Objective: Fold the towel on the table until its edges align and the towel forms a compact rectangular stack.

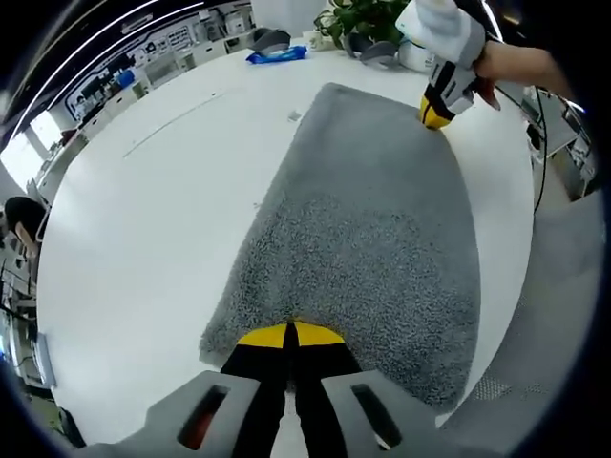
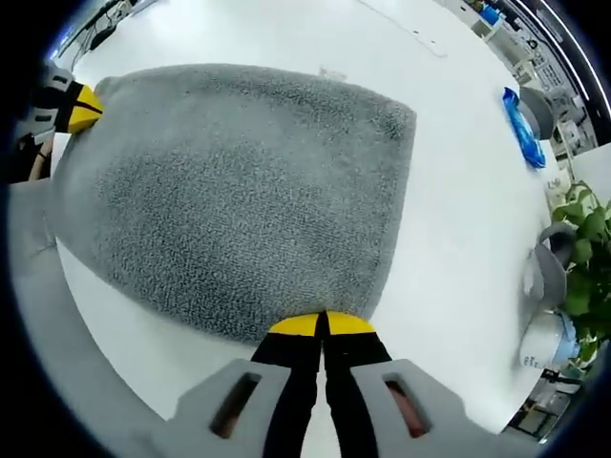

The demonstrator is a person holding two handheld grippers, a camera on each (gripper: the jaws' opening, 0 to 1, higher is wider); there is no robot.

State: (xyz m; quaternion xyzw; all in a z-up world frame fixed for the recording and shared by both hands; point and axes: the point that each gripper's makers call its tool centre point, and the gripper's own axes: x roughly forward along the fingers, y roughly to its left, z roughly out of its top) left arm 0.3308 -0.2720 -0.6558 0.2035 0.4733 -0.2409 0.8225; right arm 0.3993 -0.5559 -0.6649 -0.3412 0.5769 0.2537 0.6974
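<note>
Grey towel (image 1: pixel 368 229) flat mid-frame on white table (image 1: pixel 143 239). Left gripper (image 1: pixel 289 336) and right gripper (image 2: pixel 323 324) clenched on opposite edges at frame bottom, probably pinching corners for a fold.

blue packet (image 2: pixel 522 129), potted plant (image 2: pixel 587 258), grey cap (image 1: pixel 270 40)

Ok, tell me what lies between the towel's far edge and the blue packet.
Bare white table: in the left gripper view, nothing sits between the grey towel and the blue packet.
</note>
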